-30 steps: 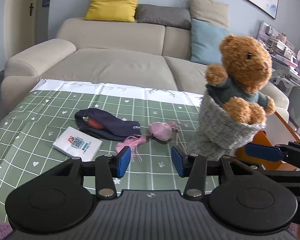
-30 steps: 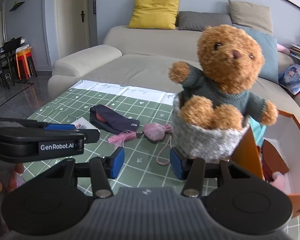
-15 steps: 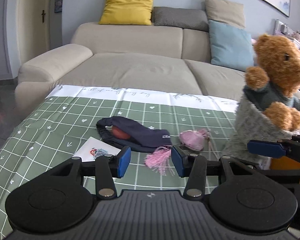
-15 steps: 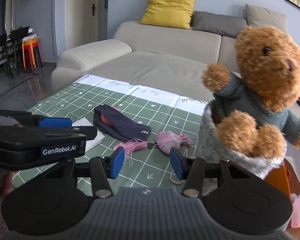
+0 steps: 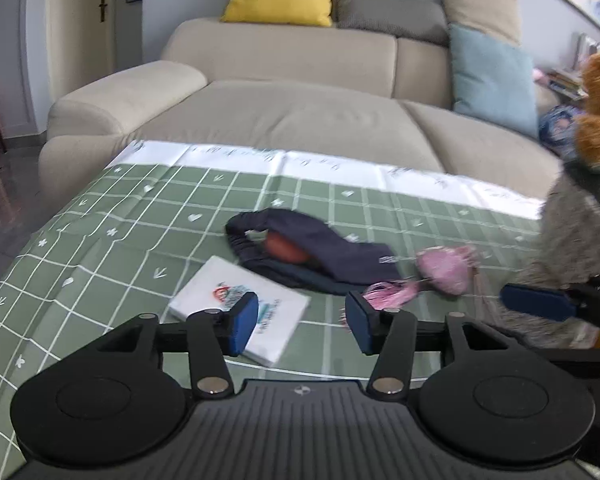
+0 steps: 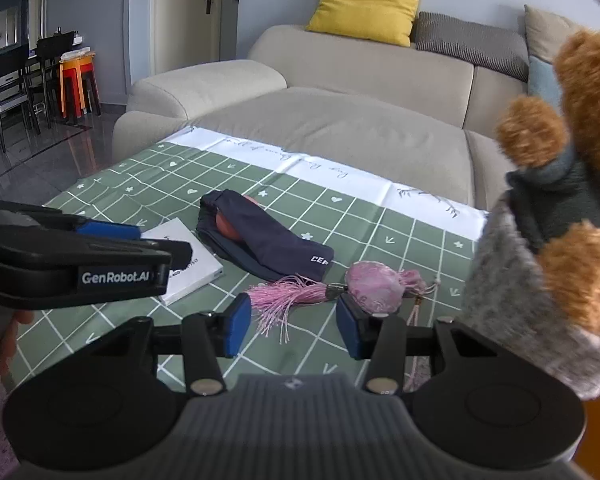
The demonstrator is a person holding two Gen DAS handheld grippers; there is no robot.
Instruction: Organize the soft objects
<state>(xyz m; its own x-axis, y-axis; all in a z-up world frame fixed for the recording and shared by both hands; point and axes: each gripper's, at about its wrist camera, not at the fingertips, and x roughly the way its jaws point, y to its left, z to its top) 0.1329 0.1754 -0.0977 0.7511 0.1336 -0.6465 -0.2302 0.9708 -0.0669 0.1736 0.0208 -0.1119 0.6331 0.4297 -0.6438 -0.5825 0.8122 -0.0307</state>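
The drawstring pouch point(image 6: 260, 242) lay near the middle of the tablecloth point(image 6: 400, 240). A booklet point(image 6: 188, 262) lay just left of the pouch and nearer the camera, close beside it. A tasselled sachet point(image 6: 370, 286) lay right of the pouch and slightly in front, its tassel point(image 6: 288, 294) reaching back toward the pouch's near end. A teddy bear point(image 6: 580, 160) sat in a knitted basket point(image 6: 520, 304) well right of the pouch, beyond the sachet. A sofa point(image 6: 340, 120) stood behind the pouch, past the cloth's far edge, with cushions point(image 6: 366, 2) along its backrest. Stools point(image 6: 78, 80) stood far left of the pouch, behind it.
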